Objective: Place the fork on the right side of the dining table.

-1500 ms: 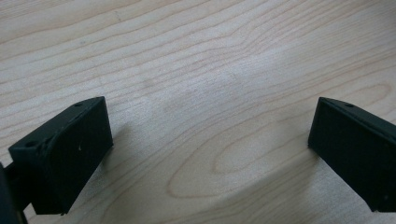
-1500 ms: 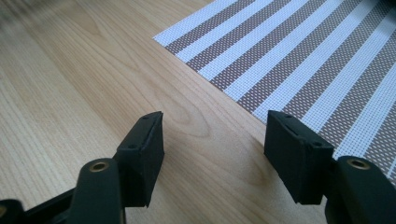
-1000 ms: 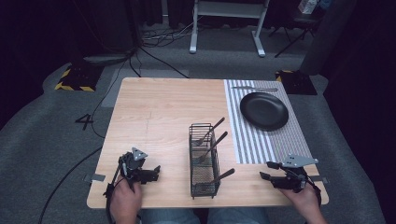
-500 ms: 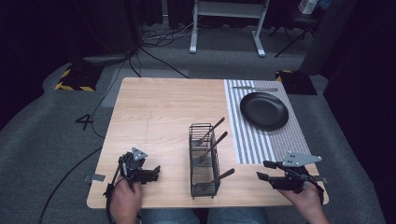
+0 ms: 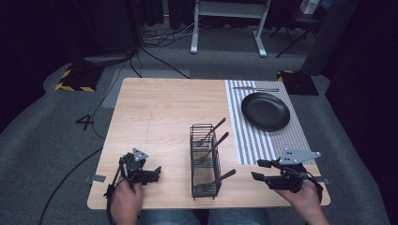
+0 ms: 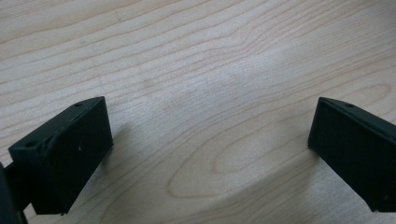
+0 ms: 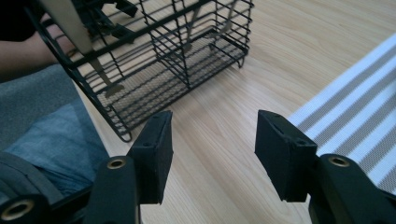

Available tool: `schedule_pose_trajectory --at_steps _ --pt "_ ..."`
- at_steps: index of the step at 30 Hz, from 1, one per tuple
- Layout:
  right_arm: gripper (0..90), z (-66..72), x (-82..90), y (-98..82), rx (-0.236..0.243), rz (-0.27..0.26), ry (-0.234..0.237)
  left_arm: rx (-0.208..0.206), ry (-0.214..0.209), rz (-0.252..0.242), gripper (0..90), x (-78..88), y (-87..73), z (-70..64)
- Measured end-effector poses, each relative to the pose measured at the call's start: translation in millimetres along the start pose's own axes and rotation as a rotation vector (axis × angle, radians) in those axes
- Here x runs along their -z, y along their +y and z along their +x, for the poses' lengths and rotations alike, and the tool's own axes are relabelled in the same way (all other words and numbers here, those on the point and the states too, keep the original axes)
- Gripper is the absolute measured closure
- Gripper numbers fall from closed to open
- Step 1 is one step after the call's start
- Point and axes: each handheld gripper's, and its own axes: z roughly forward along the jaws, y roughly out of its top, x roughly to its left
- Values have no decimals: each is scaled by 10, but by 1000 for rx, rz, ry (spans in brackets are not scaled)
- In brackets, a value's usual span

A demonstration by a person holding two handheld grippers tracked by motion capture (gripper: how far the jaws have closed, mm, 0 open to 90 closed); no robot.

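A black wire basket (image 5: 205, 161) stands upright near the table's front edge and holds three metal utensils (image 5: 213, 146) whose handles lean out to the right. My left gripper (image 5: 156, 173) rests at the front left, pointing right at the basket from a short way off. In the left gripper view its jaws stand wide open (image 6: 212, 123) over bare wood. To the basket's right is my right gripper (image 5: 259, 169), pointing left at it. It is open (image 7: 212, 128) with nothing between its fingers, and the basket (image 7: 163, 60) stands just ahead of it.
A black plate (image 5: 265, 110) lies on a grey striped placemat (image 5: 263, 143) at the back right, with a metal utensil (image 5: 256, 89) beyond it. The placemat's edge (image 7: 355, 126) runs beside my right gripper. The wooden table (image 5: 159, 112) has bare room at the back left.
My right gripper has shifted a little to the left, toward the basket. The left gripper has stayed put.
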Motion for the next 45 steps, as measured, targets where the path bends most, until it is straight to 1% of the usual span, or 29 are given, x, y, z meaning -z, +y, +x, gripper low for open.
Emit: schedule_pose_trajectory --at_steps 2,3,4,6,9,11,12,14,16,17,21,26,30,32,34,35,36,37,39,40,41,43,45 --pt "463 58 -11 77 19 1 14 0 0 0 0 0 0 0" --pt "463 58 -11 77 19 1 14 0 0 0 0 0 0 0" --pt "463 101 -13 125 28 -1 27 0 0 0 0 0 0 0" --pt "463 113 -13 139 32 -2 32 0 0 0 0 0 0 0" --pt "463 181 -13 213 44 -9 59 0 0 0 0 1 0 0" --pt "463 200 -11 230 48 -11 64 0 0 0 0 0 0 0" --pt "463 244 -2 260 58 -16 77 0 0 0 0 0 0 0" --pt "463 289 8 281 70 -21 81 0 0 0 0 0 0 0" --pt "463 307 9 289 74 -23 84 0 0 0 0 0 0 0" --pt "464 339 6 306 77 -24 92 1 -1 1 0 1 0 -1" --pt "469 390 -12 347 81 -24 114 0 0 0 0 0 0 0" --pt "479 429 -61 398 80 -27 146 1 -1 1 0 1 0 -1" --pt "489 448 -101 420 80 -23 155 1 -2 1 0 1 -1 -2" --pt "506 460 -137 437 81 -22 170 0 0 0 0 0 0 0" --pt "513 459 -149 441 79 -21 175 0 0 0 0 0 0 0" --pt "530 453 -175 448 69 -20 183 0 0 0 0 0 0 0" --pt "530 453 -175 448 69 -20 183 0 0 0 0 0 0 0" --pt "549 440 -201 454 58 -21 197 0 0 0 0 0 0 0" --pt "561 434 -213 457 53 -21 203 0 0 0 0 0 0 0" --pt "584 426 -237 466 44 -20 220 0 1 0 0 0 0 0" --pt "584 426 -237 466 44 -20 220 0 1 0 0 0 0 0" --pt "614 430 -255 479 41 -19 232 0 0 0 0 0 0 0" --pt "645 441 -282 505 39 -14 232 1 -1 1 0 1 0 -1"
